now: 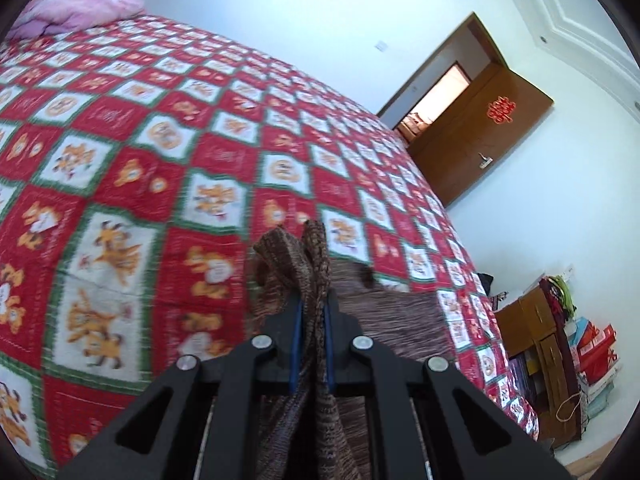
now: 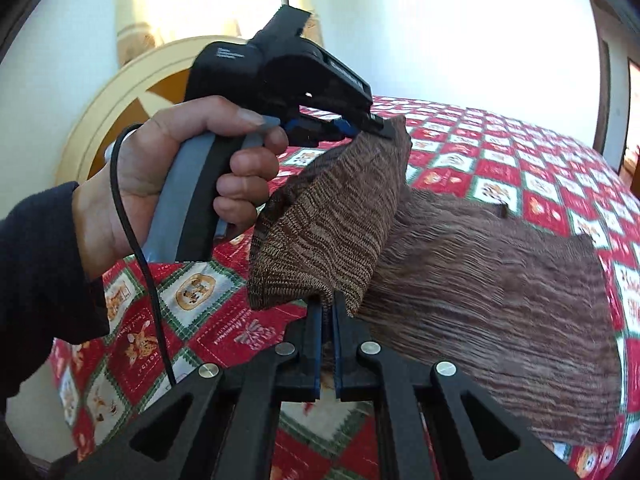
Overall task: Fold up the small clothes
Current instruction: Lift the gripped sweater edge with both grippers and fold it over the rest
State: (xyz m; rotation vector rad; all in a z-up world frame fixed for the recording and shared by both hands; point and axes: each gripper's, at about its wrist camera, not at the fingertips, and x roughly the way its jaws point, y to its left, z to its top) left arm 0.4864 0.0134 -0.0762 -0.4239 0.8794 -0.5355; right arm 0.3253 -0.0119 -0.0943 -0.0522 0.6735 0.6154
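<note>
A brown knitted garment (image 2: pixel 480 280) lies on the red patchwork quilt (image 2: pixel 520 152), and its near edge (image 2: pixel 332 220) is raised off the bed. My right gripper (image 2: pixel 328 304) is shut on the lower corner of that raised edge. A person's hand holds my left gripper (image 2: pixel 380 126), which pinches the upper corner, so the cloth hangs stretched between the two. In the left wrist view, the left gripper (image 1: pixel 313 304) has its blue pads (image 1: pixel 297 328) clamped on a bunched fold of the garment (image 1: pixel 400 320).
The quilt (image 1: pixel 160 140) covers a wide bed. A pink pillow (image 1: pixel 80 4) lies at its far corner, with a round headboard (image 2: pixel 120 100) behind. A brown door (image 1: pixel 480 132) stands open. A wooden cabinet (image 1: pixel 536 340) and bags (image 1: pixel 596 348) are beside the bed.
</note>
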